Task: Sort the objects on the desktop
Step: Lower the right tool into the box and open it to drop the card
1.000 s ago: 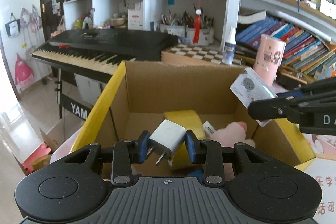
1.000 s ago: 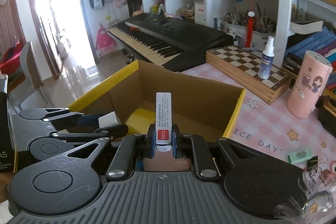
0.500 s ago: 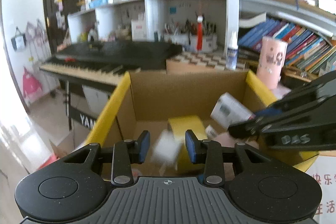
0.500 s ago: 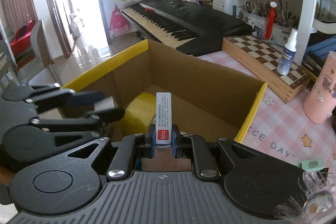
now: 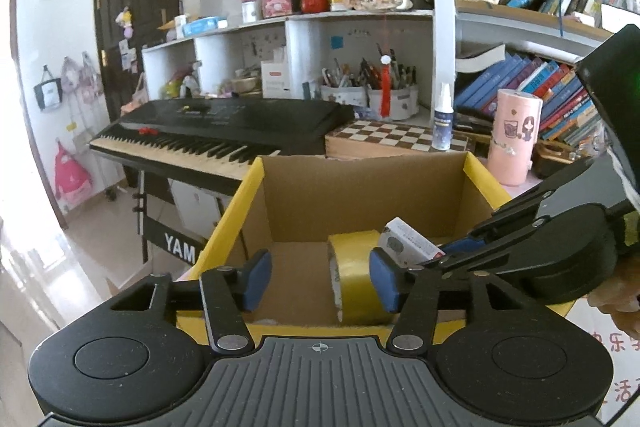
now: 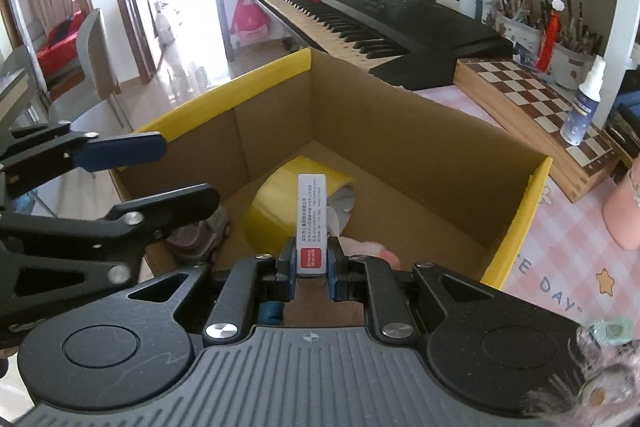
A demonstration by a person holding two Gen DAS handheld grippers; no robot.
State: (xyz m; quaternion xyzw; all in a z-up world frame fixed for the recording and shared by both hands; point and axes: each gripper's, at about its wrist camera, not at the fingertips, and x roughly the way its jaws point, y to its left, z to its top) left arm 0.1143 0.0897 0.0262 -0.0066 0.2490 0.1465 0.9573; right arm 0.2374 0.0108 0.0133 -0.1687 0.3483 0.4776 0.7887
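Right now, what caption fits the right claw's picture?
Right claw grips a small white box above the cardboard box.

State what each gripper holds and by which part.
Left gripper: nothing; its jaws have just been opening. Right gripper: small white box, pinched by its lower end, above the cardboard box.

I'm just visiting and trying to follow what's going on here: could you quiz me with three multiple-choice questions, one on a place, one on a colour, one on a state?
1. Where is the tape roll?
A. inside the cardboard box
B. on the chessboard
C. on the keyboard

2. What colour is the box's rim?
A. red
B. yellow
C. green

3. What is the right tool doing?
A. standing open
B. gripping a small white box
C. gripping a bottle

Answers: 1 A, the roll lies on the box floor. 2 B, yellow edges show. 3 B, its pads clamp the packet.
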